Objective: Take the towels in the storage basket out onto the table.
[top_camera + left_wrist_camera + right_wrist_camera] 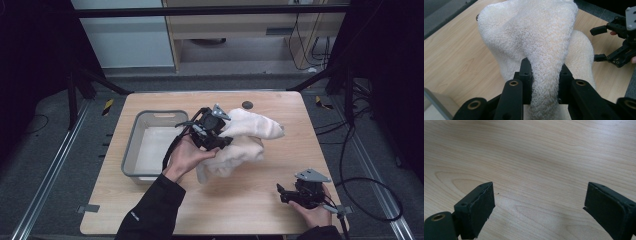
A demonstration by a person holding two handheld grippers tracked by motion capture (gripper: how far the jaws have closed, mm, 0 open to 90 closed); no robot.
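A cream terry towel (247, 140) lies bunched near the middle of the wooden table (250, 200). My left gripper (220, 135) is shut on a fold of the towel (544, 50), which bulges up between its two black jaws and drapes away from them. Near the table's front right corner my right gripper (282, 192) rests in the person's hand, open, its pads (481, 207) wide apart over bare wood with nothing between them. In the left gripper view the right gripper (599, 43) appears at the far right, jaws apart.
A grey plastic bin (131, 145) stands on the left part of the table, right beside the left hand; its inside looks pale. A small dark round disc (247, 104) lies near the far edge. Cables (370, 200) trail off the table's right side.
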